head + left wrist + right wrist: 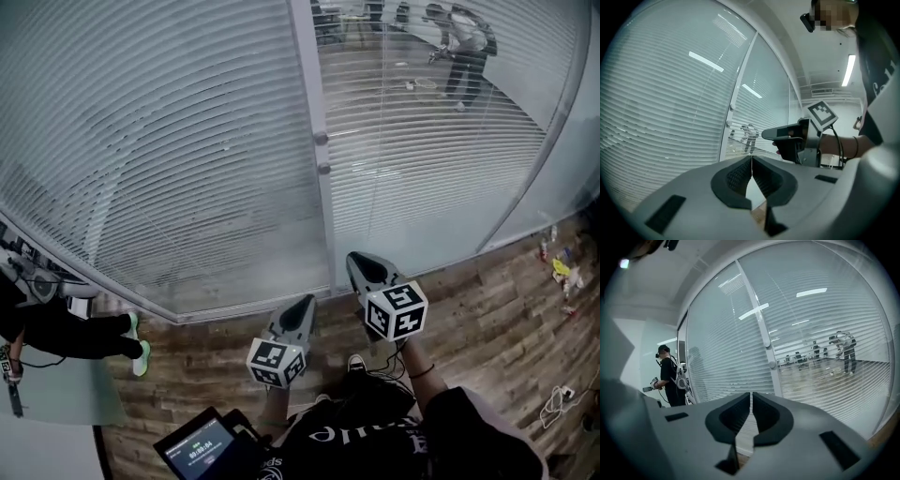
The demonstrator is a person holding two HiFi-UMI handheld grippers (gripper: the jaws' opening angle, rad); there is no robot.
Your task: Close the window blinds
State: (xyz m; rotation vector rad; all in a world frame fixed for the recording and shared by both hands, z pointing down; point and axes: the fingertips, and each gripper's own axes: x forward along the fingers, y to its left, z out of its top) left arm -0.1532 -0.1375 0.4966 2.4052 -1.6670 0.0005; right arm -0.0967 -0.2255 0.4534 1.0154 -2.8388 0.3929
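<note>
You hold your left tool (305, 302) and right tool (360, 261) side by side above the wood floor (487, 319), each with jaws pressed together and empty, pointing at the window blinds (169, 141) just ahead, neither tool touching them.

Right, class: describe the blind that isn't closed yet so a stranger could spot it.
On the glass wall, find the white upright post. The blind right of it is the one: a room shows through its slats, while the left blind looks solid grey.
</note>
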